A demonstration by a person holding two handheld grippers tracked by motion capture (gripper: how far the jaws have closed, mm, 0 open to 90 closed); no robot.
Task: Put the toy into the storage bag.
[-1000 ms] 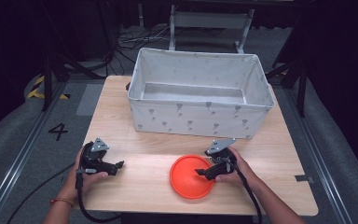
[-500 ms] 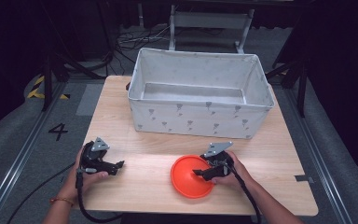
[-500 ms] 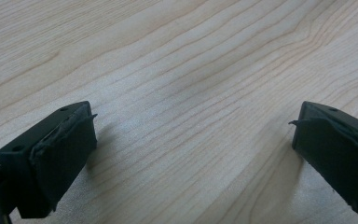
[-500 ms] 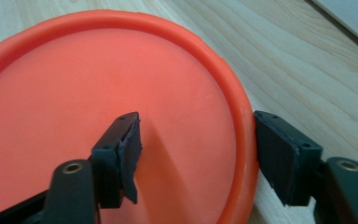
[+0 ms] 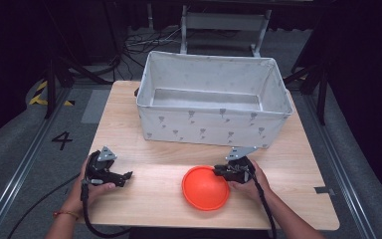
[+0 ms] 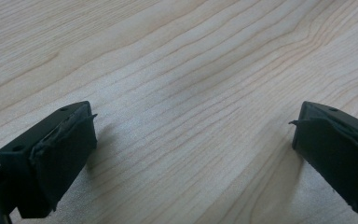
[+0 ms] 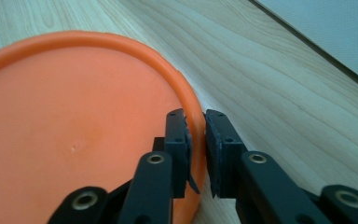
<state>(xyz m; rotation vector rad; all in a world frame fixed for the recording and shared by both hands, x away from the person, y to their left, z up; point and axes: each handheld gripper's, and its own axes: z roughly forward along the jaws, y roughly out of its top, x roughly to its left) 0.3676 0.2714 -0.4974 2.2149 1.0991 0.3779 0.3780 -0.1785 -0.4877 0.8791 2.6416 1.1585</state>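
Two grippers | right gripper point(image 7: 196, 140) lower centre, clamped on orange plate point(image 5: 205, 187) rim | left gripper point(image 6: 193, 140) lower left, jaws wide apart over wooden table point(image 5: 154, 199) | grey fabric bin point(image 5: 211, 124) upper centre

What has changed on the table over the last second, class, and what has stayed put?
The right gripper and the orange plate it clamps by the rim shifted slightly toward the person. The left gripper, jaws open, and the fabric bin stayed put.
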